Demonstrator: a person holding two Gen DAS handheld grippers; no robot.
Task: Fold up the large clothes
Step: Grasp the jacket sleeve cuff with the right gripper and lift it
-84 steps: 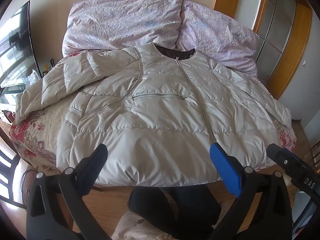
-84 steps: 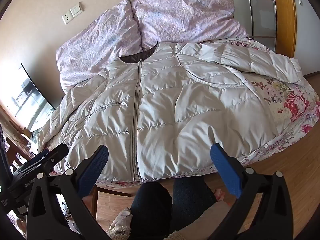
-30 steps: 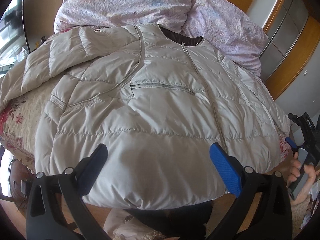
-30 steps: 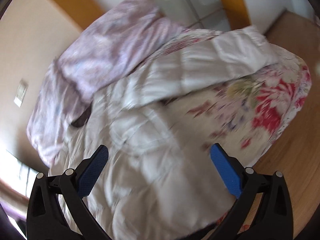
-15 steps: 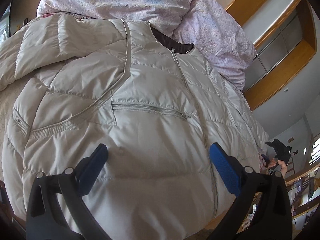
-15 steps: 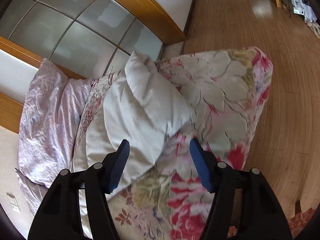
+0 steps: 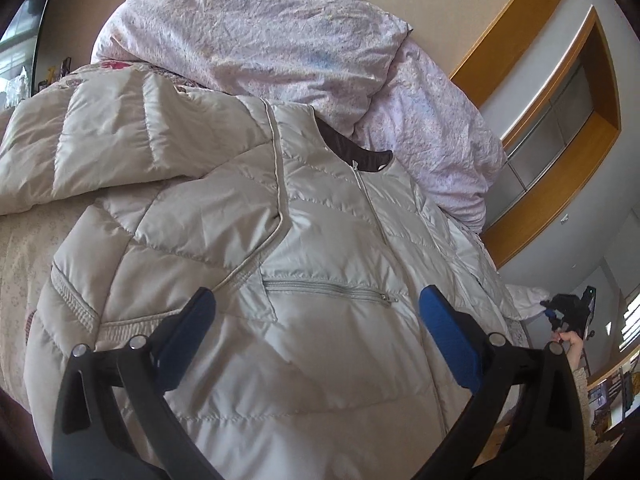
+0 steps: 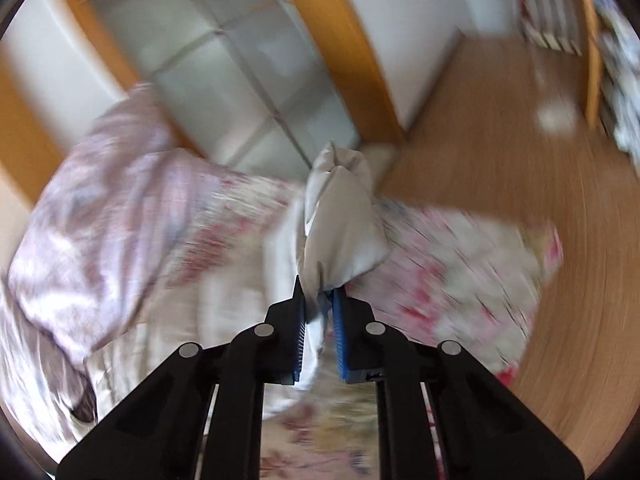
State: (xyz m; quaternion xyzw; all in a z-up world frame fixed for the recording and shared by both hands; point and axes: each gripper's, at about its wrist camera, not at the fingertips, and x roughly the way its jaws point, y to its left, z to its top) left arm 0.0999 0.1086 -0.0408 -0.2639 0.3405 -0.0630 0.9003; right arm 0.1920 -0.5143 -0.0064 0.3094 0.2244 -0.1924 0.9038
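Left wrist view: left gripper [image 7: 316, 312] hovering over the front of a beige puffer jacket [image 7: 248, 264], fingers spread wide, nothing between them, pads not touching the fabric. Jacket spread flat, front up, zipped, across the bed [image 7: 24, 248] — collar toward the head end against the lilac pillows [image 7: 256, 36], hem hanging at the near edge. Left-hand sleeve [image 7: 92, 140] lying outward toward the bed's left edge, not folded in. Chest pocket zipper [image 7: 328, 290] just ahead of the fingertips. Right gripper [image 7: 568, 308] small at the bed's far right edge, held by a hand [image 7: 572, 346]; its jaw state not readable from here.

Right wrist view, heavily blurred: right gripper [image 8: 320, 300] pressed together on the end of the other sleeve [image 8: 340, 220], cuff bunched and standing up above the blue pads [image 8: 340, 328]. Jaws just closed on it, fabric between them. Floral bedspread [image 8: 452, 260] beneath, wooden floor [image 8: 520, 140] beyond the right edge of the bed.

Progress, as a judgement: very early — no fold laid down. One sleeve pinched and raised, likely to be carried across the body; other sleeve, sides and bottom-to-top fold all left.

Writing: none legible in either view — no brand or label readable on jacket or grippers.
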